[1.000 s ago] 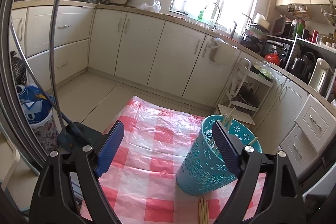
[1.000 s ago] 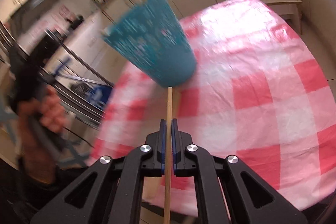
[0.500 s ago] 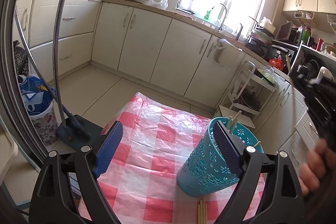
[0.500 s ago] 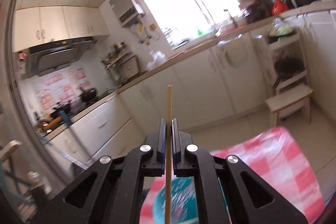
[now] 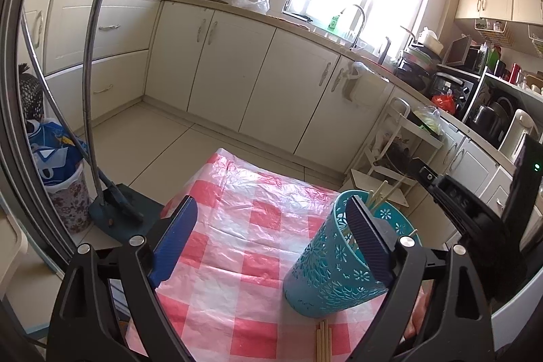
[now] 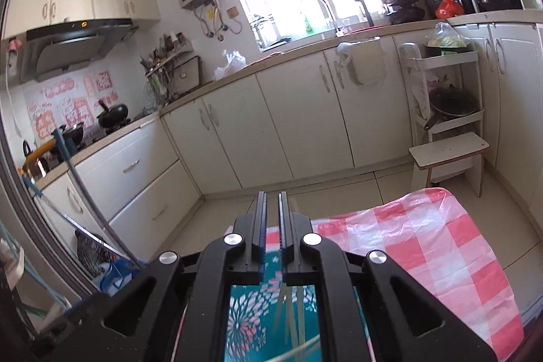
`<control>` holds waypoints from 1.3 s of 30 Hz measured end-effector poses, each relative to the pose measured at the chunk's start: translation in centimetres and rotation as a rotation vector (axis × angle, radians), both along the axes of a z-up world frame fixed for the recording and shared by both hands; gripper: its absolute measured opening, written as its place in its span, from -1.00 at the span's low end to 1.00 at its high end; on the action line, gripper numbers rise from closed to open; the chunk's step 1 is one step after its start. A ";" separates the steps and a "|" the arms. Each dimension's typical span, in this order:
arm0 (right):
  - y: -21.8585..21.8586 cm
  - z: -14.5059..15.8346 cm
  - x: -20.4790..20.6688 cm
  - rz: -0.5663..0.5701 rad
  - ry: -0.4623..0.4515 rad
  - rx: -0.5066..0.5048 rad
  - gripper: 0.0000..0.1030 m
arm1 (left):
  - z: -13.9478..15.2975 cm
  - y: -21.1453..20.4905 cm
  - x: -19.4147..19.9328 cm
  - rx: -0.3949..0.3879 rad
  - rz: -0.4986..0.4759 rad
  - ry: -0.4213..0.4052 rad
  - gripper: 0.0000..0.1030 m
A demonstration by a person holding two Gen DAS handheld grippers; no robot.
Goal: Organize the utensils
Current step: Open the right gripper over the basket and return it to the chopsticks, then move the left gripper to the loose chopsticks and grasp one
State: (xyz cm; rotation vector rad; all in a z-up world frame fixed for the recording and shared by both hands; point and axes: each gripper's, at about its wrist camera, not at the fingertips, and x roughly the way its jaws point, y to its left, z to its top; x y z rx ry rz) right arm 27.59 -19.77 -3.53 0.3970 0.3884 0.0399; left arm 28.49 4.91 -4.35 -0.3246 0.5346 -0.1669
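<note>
Right claw [image 6: 271, 202] slightly parted, empty, over teal holder [image 5: 334, 256]; left claw [image 5: 271, 226] wide.

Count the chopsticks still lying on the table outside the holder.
3, as far as I can tell: the chopsticks lie side by side on the table just in front of the holder, cut off by the frame; more may be hidden.

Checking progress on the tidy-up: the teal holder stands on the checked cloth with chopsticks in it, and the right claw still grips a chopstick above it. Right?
Not quite. In the right wrist view the right claw holds nothing; its fingers are slightly parted with no chopstick between them. The teal holder does stand on the checked cloth with chopsticks in it.
</note>
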 end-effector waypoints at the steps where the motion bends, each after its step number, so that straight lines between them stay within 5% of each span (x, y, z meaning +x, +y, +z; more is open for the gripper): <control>1: 0.2 0.1 -0.6 0.010 -0.003 -0.011 -0.77 | 0.0 0.0 0.0 0.002 0.000 0.002 0.65; 6: 0.8 2.3 -4.9 0.051 -0.075 -0.058 -0.56 | -0.1 0.3 -0.2 0.000 0.009 0.006 0.66; 8: 0.6 3.3 -7.6 0.045 -0.115 -0.071 -0.20 | -0.1 0.4 -0.2 0.001 0.014 0.008 0.67; 10: 0.5 3.3 -10.1 0.035 -0.127 -0.081 -0.11 | -0.1 0.6 -0.2 0.003 0.023 0.009 0.68; 15: 2.3 -3.5 -13.6 0.108 0.099 -0.163 -0.15 | -0.3 1.3 -0.4 -0.005 0.041 0.018 0.69; 17: 3.0 -7.8 -13.7 0.145 0.248 -0.159 -0.45 | -0.5 1.5 -0.6 -0.003 0.042 0.022 0.70; 22: 4.1 -13.5 -12.5 0.172 0.423 -0.147 -0.58 | -0.8 1.6 -0.9 0.026 0.035 0.029 0.71; 31: 5.7 -15.6 -12.0 0.159 0.490 -0.204 -0.62 | -1.3 2.3 -0.7 0.055 0.029 0.053 0.72; 39: 4.7 -15.7 -12.1 0.169 0.502 -0.222 -0.70 | -4.2 -1.1 -1.5 0.181 -0.115 0.126 0.72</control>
